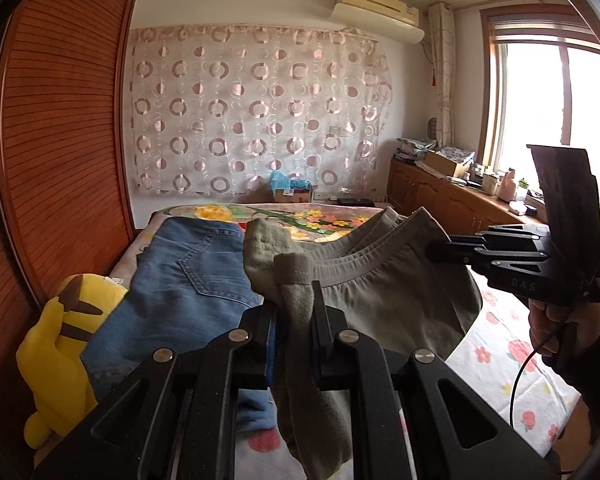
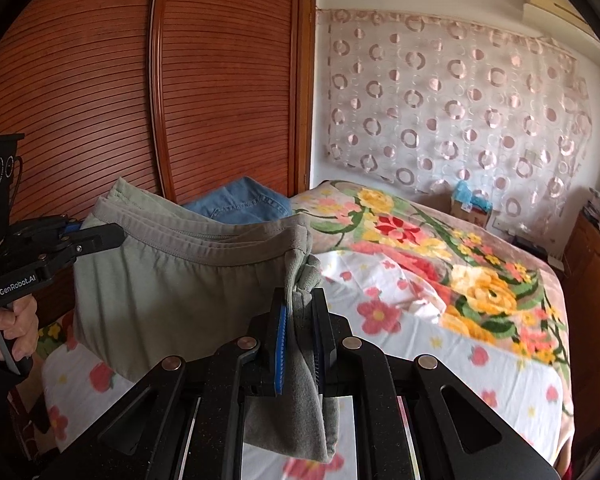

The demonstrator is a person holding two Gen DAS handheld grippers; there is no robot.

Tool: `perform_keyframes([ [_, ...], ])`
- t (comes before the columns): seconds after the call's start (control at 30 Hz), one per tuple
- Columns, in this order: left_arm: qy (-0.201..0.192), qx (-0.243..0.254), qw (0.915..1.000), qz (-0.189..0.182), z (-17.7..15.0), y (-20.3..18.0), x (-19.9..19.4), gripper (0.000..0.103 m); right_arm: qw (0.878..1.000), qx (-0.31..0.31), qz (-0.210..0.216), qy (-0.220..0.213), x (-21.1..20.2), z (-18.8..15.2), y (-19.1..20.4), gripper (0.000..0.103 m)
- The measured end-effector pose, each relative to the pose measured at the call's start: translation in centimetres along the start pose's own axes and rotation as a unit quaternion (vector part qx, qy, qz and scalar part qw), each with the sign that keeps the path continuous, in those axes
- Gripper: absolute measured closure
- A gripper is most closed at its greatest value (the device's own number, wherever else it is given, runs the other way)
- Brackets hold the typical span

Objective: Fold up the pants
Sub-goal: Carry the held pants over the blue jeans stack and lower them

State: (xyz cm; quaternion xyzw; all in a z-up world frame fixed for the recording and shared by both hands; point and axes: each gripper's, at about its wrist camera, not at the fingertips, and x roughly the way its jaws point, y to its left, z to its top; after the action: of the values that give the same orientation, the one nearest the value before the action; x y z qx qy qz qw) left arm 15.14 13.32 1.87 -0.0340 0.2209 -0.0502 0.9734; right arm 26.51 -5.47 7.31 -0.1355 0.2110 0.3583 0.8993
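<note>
pants (image 1: 400, 292) lower legs cut off, jeans (image 1: 188, 280) partly hidden

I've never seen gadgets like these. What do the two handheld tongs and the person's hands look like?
Both are matte black metal with angular linkage arms, silver round pivots and blue pads inside the fingers. The left tongs show white "GenRobot.AI" lettering on the side in the right wrist view. The right tongs trail a thin black cable. Bare hands, such as the right hand, grip the handles below dark sleeves.
</note>
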Motion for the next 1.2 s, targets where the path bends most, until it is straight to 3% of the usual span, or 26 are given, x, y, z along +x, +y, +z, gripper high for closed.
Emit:
perform_keyframes([
  [0.13, -0.011, -0.004, 0.9994, 0.031, 0.9, 1.4, 0.8, 0.089, 1.000, -0.022, 0.004, -0.009, 2.3, 2.0, 0.0, 0.092],
  [0.4, -0.024, -0.020, 0.9981, 0.054, 2.1, 4.3, 2.1, 0.089, 0.998, -0.056, 0.000, -0.019, 6.5, 4.7, -0.3, 0.092],
  [0.57, -0.019, -0.039, 0.9970, 0.064, 1.1, 5.6, 2.4, 0.089, 0.996, -0.089, 0.001, -0.020, 10.1, 5.8, 0.4, 0.092],
  [0.8, -0.022, -0.084, 0.9944, 0.060, 0.1, 7.4, 2.0, 0.089, 0.993, -0.113, 0.040, -0.015, 14.6, 7.5, 0.9, 0.092],
  [1.0, -0.026, -0.102, 0.9914, 0.079, -0.5, 8.1, 1.9, 0.089, 0.991, -0.120, 0.064, -0.009, 18.3, 9.2, 0.8, 0.092],
  [1.2, -0.007, -0.098, 0.9906, 0.095, -1.6, 7.9, 2.4, 0.083, 0.991, -0.102, 0.089, 0.004, 20.2, 9.3, 0.6, 0.092],
])
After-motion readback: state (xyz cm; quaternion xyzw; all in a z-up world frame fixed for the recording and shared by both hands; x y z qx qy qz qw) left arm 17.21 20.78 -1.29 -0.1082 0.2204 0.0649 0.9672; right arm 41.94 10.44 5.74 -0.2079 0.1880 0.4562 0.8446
